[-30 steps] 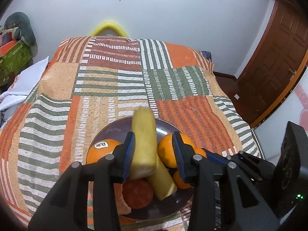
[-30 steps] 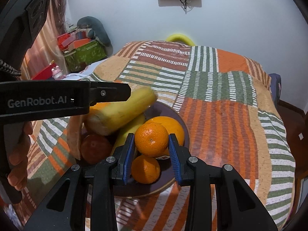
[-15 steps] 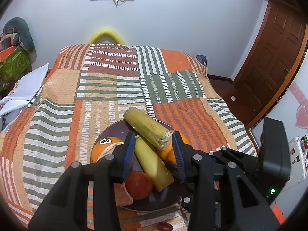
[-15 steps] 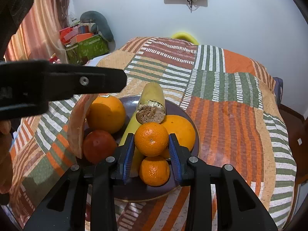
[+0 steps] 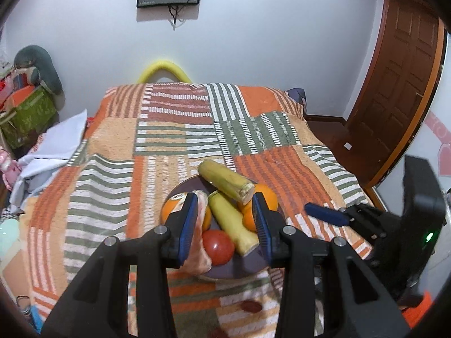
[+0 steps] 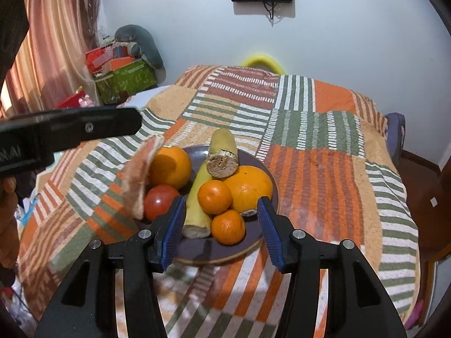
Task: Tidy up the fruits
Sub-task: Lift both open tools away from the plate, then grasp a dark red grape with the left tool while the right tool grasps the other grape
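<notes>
A dark plate on the striped bedspread holds two yellow cane pieces, two big oranges, two small mandarins and a red tomato. My right gripper is open and empty, just above the plate's near rim. My left gripper is open and empty above the plate, over the lower cane piece and tomato. A fold of bedspread stands up against the plate's left side.
The patchwork bedspread covers the bed around the plate. A small dark red object lies on it near the plate. A green box with clutter stands at the left, a wooden door at the right.
My left gripper let go of the cane piece, which now rests on the fruit pile, and drew back. My right gripper opened, left the mandarin on the pile and pulled back.
</notes>
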`<state>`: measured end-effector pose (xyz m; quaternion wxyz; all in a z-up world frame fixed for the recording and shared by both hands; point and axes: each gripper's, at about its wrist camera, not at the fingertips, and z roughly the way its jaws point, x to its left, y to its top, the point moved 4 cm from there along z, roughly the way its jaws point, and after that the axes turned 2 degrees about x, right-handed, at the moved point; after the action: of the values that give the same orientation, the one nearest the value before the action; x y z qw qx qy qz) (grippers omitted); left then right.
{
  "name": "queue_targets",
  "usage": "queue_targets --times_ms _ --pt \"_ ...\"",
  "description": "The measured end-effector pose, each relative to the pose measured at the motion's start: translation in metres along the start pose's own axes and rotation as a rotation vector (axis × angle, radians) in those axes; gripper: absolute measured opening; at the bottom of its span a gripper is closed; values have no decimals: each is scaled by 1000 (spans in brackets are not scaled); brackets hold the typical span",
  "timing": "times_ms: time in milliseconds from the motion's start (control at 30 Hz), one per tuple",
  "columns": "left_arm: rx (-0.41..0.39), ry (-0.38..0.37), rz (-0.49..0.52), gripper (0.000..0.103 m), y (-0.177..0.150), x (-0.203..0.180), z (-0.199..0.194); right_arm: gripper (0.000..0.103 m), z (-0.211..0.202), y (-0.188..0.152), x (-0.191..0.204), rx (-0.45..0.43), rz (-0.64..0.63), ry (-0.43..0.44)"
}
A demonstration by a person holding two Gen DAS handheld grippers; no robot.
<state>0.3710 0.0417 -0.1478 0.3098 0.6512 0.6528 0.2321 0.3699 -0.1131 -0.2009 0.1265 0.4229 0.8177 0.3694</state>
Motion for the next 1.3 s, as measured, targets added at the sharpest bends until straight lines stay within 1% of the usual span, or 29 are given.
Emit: queue_targets --times_ms 100,233,400,500,567,667,833,933,1100,1233,1300 --pt "-9 16 9 39 -9 1 -18 49 -19 -3 7 -17 0 -1" --pt "-12 35 20 40 -23 5 -40 49 -35 -9 16 -24 0 -2" --pt "-12 57 24 42 -43 12 -60 49 -49 -19 24 -20 7 -1" --pt "4 63 23 45 -61 17 -67 49 -54 -27 29 -11 7 -4" --pt "17 60 19 49 -72 20 -68 49 -56 -33 32 0 6 -8" --pt "63 55 17 51 -93 24 -62 49 -54 -42 36 23 0 -14" --pt "151 23 55 51 -125 21 -40 49 -45 -59 44 70 -13 -23" --pt "203 -8 49 51 -140 18 -21 49 -36 -65 47 95 -12 -19" --pt "262 -42 33 51 -160 16 5 49 -18 -77 52 138 -9 6" --pt "273 -83 22 46 -168 13 16 49 -7 -82 55 161 -19 24" --pt "259 -101 33 45 -169 10 17 45 -2 -83 56 167 -23 29"
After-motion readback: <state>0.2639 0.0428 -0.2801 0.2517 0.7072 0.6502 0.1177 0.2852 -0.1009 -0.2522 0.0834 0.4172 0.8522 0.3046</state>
